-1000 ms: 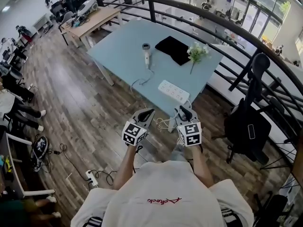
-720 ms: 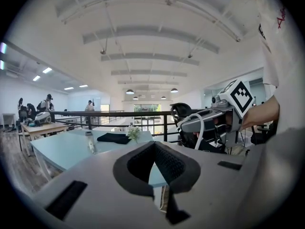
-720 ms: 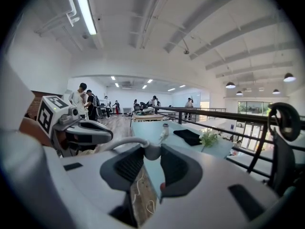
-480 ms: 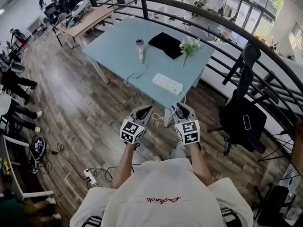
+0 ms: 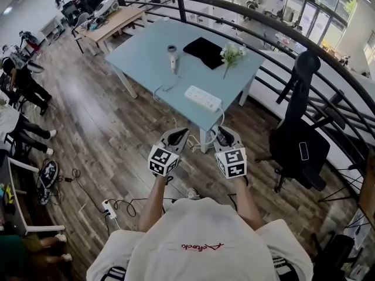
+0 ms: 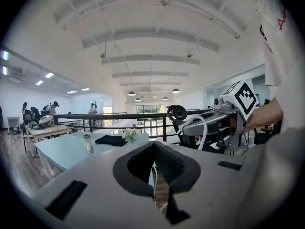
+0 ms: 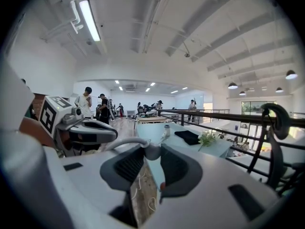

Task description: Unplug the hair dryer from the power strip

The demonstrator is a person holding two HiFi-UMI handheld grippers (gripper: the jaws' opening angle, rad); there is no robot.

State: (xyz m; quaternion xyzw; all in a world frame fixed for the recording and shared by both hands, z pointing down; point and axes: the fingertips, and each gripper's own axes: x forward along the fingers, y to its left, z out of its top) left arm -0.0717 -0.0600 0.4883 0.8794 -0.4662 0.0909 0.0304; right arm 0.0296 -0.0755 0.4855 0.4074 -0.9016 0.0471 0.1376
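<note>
Both grippers are in front of the table, well apart from the hair dryer.

On the left, the left gripper [image 5: 177, 134] has its jaws pressed together, with nothing in them. The hair dryer [image 5: 172, 56] lies on the light blue table [image 5: 140, 51], at 12 o'clock from this gripper. Its cord [image 5: 167, 88] loops toward the white power strip [image 5: 203, 98], at 5 o'clock from the dryer; the plug is too small to see. The right gripper [image 5: 224, 134] has its jaws apart and empty. A black chair [image 5: 299, 145] stands at 3 o'clock.
</note>
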